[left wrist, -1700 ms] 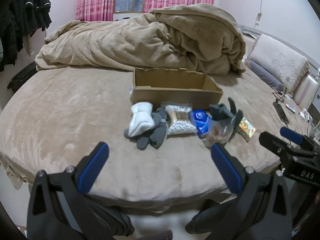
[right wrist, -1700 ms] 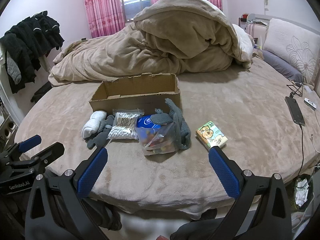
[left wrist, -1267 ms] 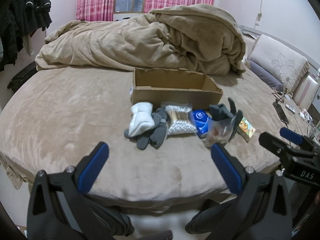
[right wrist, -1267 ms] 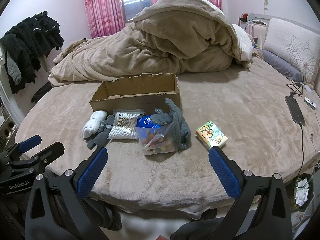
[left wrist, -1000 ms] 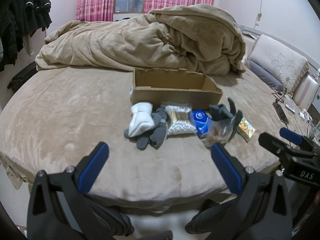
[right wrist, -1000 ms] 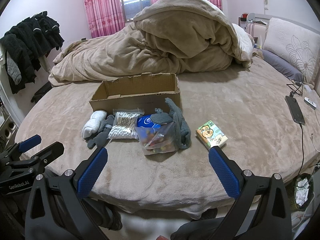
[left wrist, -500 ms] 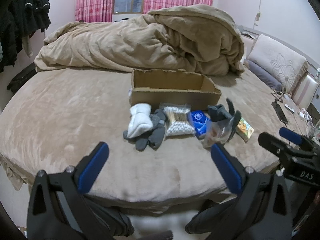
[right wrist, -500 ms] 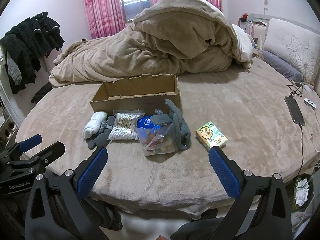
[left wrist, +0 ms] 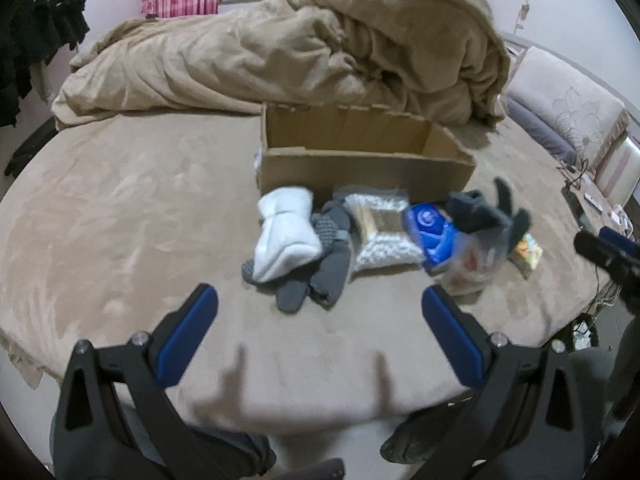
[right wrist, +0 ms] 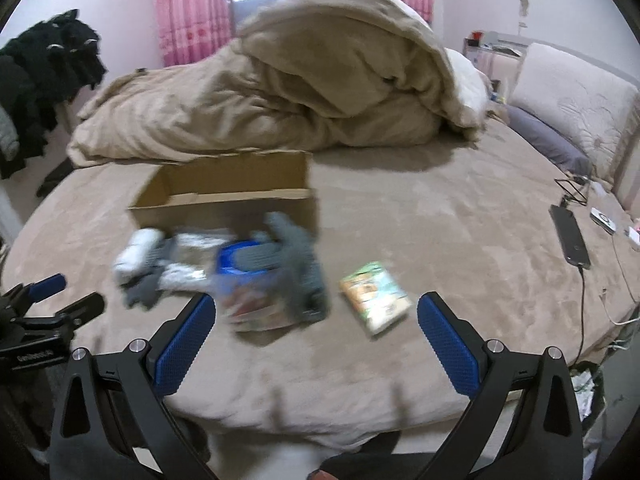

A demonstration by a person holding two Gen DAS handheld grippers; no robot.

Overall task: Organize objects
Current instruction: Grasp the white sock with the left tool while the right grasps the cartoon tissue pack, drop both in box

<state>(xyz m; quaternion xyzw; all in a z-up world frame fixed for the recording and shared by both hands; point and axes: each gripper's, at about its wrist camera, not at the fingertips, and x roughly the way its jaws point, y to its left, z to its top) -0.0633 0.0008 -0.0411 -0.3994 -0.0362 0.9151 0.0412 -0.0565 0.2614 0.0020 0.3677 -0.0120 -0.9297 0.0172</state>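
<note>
Nothing yet packed: both grippers empty, every item outside the box.

Seen from the left wrist, the left gripper [left wrist: 316,312] hovered over the near edge of the bed [left wrist: 120,216] with its jaws wide apart and holding nothing; the cardboard box [left wrist: 360,168] looked empty, while the white socks [left wrist: 286,236], grey gloves [left wrist: 324,256], bag of cotton swabs [left wrist: 380,232], blue packet [left wrist: 430,232], clear bag [left wrist: 472,260] and tissue pack [left wrist: 528,254] lay in a row just in front of it. From the right wrist, though blurred, the right gripper [right wrist: 314,328] likewise stood with jaws apart and empty, above the clear bag [right wrist: 260,300] and tissue pack [right wrist: 376,296], both on the bed. By my judgement all the sorting remained to do.
</note>
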